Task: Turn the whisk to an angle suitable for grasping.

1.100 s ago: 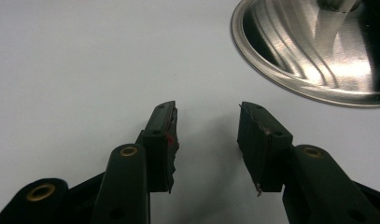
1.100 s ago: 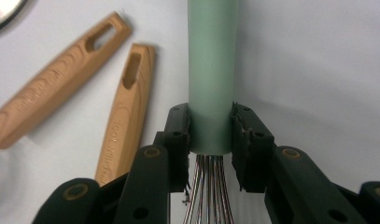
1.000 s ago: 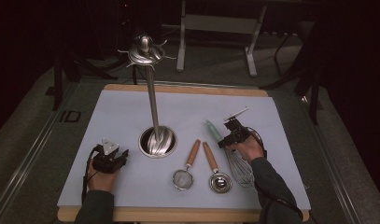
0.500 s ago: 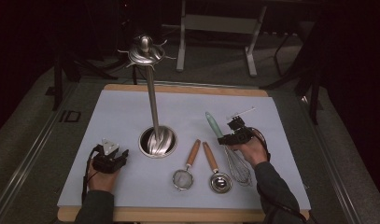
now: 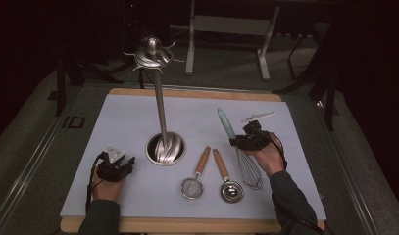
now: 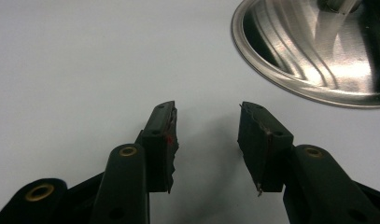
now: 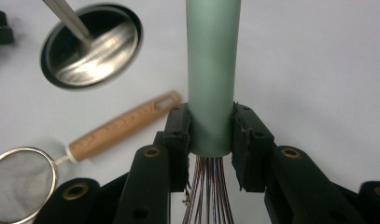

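Count: we've got one whisk (image 5: 246,159), one strainer (image 5: 194,183), one small ladle (image 5: 228,185), one tall metal stand (image 5: 159,105), and two claws on the desk (image 5: 128,117).
Whisk: there it is at the right of the desk, pale green round handle, thin wire loops, handle end tilted up and away from us.
Right claw (image 5: 238,142): pinching the whisk's handle just above the wires; in the right gripper view (image 7: 210,140) we see both pads pressed against the green tube (image 7: 211,74).
Left claw (image 5: 119,165): spread, nothing between the jaws, near the desk's front left; its own view (image 6: 206,135) gives us bare white surface.
Stand: shiny steel, round ribbed base, slim pole, hooked crown on top.
Strainer and ladle: wooden handles side by side, one mesh bowl, one steel bowl.
View difference: we catch the mesh weave (image 7: 19,179) up close in the right gripper view; the high view gives us the crown.
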`<move>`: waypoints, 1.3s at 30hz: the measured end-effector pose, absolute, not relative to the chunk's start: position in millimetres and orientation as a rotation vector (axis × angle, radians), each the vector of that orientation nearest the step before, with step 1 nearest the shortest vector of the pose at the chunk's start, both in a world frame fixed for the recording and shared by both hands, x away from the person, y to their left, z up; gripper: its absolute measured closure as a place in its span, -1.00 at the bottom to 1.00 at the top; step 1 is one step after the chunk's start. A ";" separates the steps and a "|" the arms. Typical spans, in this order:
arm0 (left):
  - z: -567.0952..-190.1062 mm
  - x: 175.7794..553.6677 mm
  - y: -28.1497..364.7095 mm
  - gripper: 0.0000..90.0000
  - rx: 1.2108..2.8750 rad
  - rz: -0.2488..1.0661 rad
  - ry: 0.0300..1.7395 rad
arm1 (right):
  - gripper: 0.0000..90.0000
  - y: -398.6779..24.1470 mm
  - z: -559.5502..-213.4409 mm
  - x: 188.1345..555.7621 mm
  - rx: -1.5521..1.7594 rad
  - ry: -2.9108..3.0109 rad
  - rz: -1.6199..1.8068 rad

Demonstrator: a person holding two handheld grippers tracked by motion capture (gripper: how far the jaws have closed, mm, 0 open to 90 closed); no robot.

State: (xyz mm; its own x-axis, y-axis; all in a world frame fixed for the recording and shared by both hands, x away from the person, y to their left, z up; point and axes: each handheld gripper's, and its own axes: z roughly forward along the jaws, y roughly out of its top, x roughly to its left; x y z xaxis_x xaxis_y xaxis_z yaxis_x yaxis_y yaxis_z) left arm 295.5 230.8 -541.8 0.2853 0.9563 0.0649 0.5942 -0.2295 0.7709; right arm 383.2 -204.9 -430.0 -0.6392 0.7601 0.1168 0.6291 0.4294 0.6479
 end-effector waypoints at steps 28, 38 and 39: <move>-541.3 294.7 232.0 0.26 1.906 0.728 1.389 | 0.54 -179.6 -389.7 363.6 0.992 2.377 1.275; -541.4 295.2 232.5 0.27 1.904 0.722 1.393 | 0.54 -167.4 -378.3 353.7 0.894 2.350 1.353; -541.4 295.1 232.5 0.27 1.906 0.722 1.391 | 0.54 -166.5 -377.7 353.3 0.887 2.346 1.358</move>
